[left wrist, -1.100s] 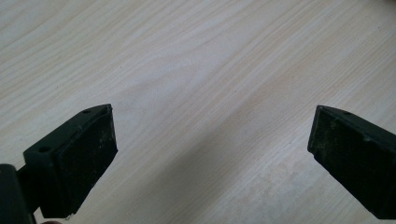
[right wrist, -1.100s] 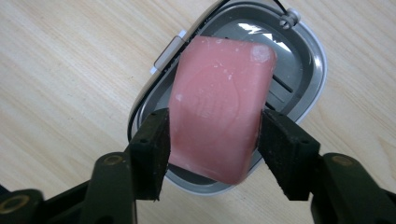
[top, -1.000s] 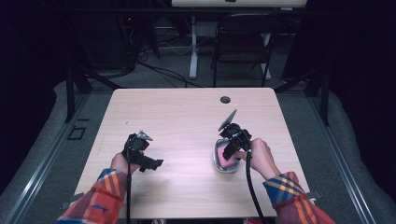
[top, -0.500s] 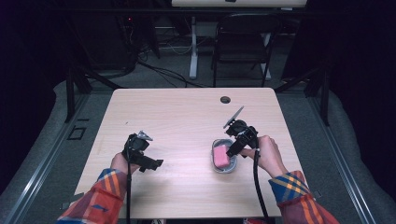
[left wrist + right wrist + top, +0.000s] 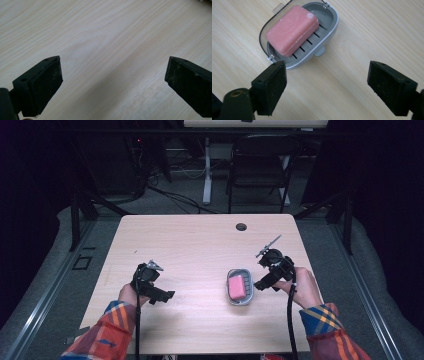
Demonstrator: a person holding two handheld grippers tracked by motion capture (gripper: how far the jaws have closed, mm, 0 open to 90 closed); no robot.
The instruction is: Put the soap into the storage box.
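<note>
A pink bar of soap (image 5: 236, 286) (image 5: 292, 29) lies in a grey slotted soap dish (image 5: 249, 295) (image 5: 329, 27) on the wooden table (image 5: 200, 250). My right gripper (image 5: 260, 285) (image 5: 327, 82) hovers just right of the dish; its jaws have just been opening and stand open with nothing between them. My left gripper (image 5: 162, 296) (image 5: 112, 75) rests at the table's front left, open over bare wood.
A small dark cable hole (image 5: 241, 226) sits near the table's far edge. A folding chair (image 5: 260, 165) and a desk leg (image 5: 206, 170) stand beyond the table. Cables trail from both grippers toward the front edge.
My right gripper has lifted off the soap dish, moved right and opened. The soap now lies uncovered in the dish. The left gripper has not moved.
</note>
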